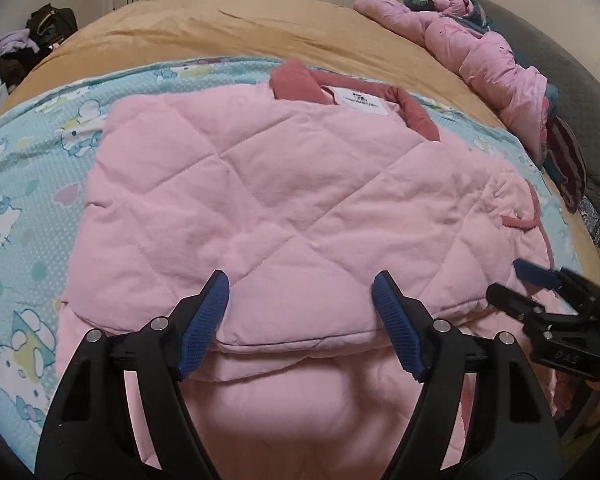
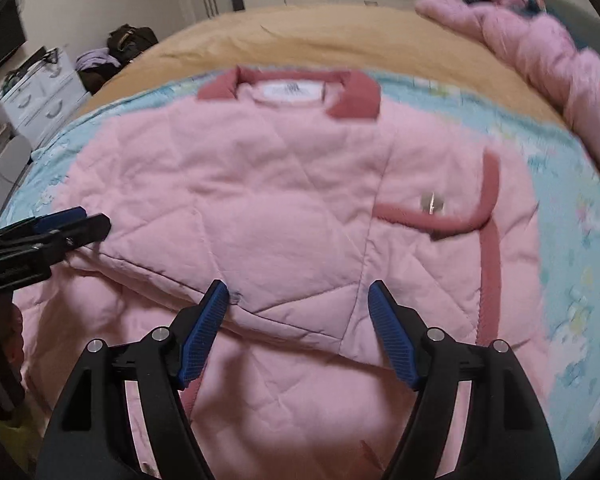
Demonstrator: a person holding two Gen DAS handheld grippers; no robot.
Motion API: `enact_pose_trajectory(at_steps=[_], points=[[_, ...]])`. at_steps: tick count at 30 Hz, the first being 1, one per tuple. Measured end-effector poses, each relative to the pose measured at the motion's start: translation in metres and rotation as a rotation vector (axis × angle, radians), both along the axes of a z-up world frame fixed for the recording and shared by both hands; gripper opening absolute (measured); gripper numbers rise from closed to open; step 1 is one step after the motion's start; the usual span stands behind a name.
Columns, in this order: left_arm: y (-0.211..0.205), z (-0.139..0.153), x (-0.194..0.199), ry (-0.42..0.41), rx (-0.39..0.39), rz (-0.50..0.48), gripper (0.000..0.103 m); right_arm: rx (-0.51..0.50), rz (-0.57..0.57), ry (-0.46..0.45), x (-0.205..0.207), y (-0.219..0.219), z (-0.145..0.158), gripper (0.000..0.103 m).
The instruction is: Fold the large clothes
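A pink quilted jacket [image 1: 260, 184] with a dark rose collar [image 1: 296, 80] lies partly folded on the bed, collar at the far end; it also shows in the right wrist view [image 2: 260, 208]. Its rose-trimmed pocket [image 2: 440, 212] with a snap faces up at the right. My left gripper [image 1: 302, 292] is open and empty, over the near folded hem. My right gripper [image 2: 299, 300] is open and empty, over the near edge of the fold. Each gripper also shows from the side in the other's view: the right one [image 1: 512, 280], the left one [image 2: 88, 220].
The jacket rests on a light blue cartoon-print blanket [image 1: 28, 208] over a tan bedspread [image 1: 260, 28]. A pile of pink padded clothes [image 1: 492, 52] lies at the far right. Bags and clothes [image 1: 40, 36] sit on the floor at the far left, with white drawers [image 2: 40, 100].
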State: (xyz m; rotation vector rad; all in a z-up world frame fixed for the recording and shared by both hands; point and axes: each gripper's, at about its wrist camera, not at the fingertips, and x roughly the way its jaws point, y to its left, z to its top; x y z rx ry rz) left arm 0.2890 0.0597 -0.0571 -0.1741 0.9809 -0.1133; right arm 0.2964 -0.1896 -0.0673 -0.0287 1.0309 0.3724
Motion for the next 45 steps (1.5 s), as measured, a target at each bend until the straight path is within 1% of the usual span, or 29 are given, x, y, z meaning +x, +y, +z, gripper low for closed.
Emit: enact_pose_trajectory(at_steps=[3,4,5,7,8,9,10,14,17,21,31,38,45], points=[[-0.001,0.007,-0.005,-0.011,-0.001,0.003,0.068,0.066,-0.022,0.006,-0.001,-0.008,0.006,0.072],[-0.001,0.011,-0.008,-0.020,-0.007,-0.002,0.073,0.103,-0.029,-0.005,-0.005,-0.013,0.012,0.075],[-0.002,0.014,-0.011,-0.026,-0.010,-0.005,0.075,0.123,-0.036,-0.018,-0.008,-0.016,0.018,0.078],[-0.005,0.021,-0.016,-0.037,-0.019,-0.009,0.082,0.137,-0.048,-0.041,-0.013,-0.022,0.029,0.092],[-0.006,0.023,-0.018,-0.042,-0.027,-0.009,0.083,0.159,-0.048,-0.054,-0.017,-0.026,0.036,0.093],[-0.007,0.027,-0.020,-0.049,-0.037,-0.011,0.088,0.182,-0.045,-0.059,-0.020,-0.029,0.042,0.095],[-0.009,0.032,-0.023,-0.058,-0.046,-0.013,0.094,0.198,-0.045,-0.064,-0.022,-0.030,0.047,0.098],[-0.015,0.045,-0.031,-0.072,-0.051,-0.020,0.094,0.219,-0.055,-0.099,-0.034,-0.038,0.065,0.099],[-0.018,0.050,-0.035,-0.065,-0.048,-0.020,0.094,0.228,-0.063,-0.119,-0.041,-0.043,0.075,0.099],[-0.019,0.057,-0.043,-0.081,-0.042,-0.019,0.094,0.231,-0.067,-0.140,-0.047,-0.048,0.085,0.099],[-0.021,0.082,-0.062,-0.133,-0.052,-0.016,0.094,0.236,-0.049,-0.189,-0.068,-0.049,0.110,0.099],[-0.025,0.095,-0.077,-0.159,-0.044,-0.019,0.094,0.238,-0.034,-0.231,-0.087,-0.050,0.131,0.099],[-0.026,0.107,-0.097,-0.186,-0.054,-0.027,0.094,0.237,-0.020,-0.267,-0.108,-0.050,0.147,0.099]])
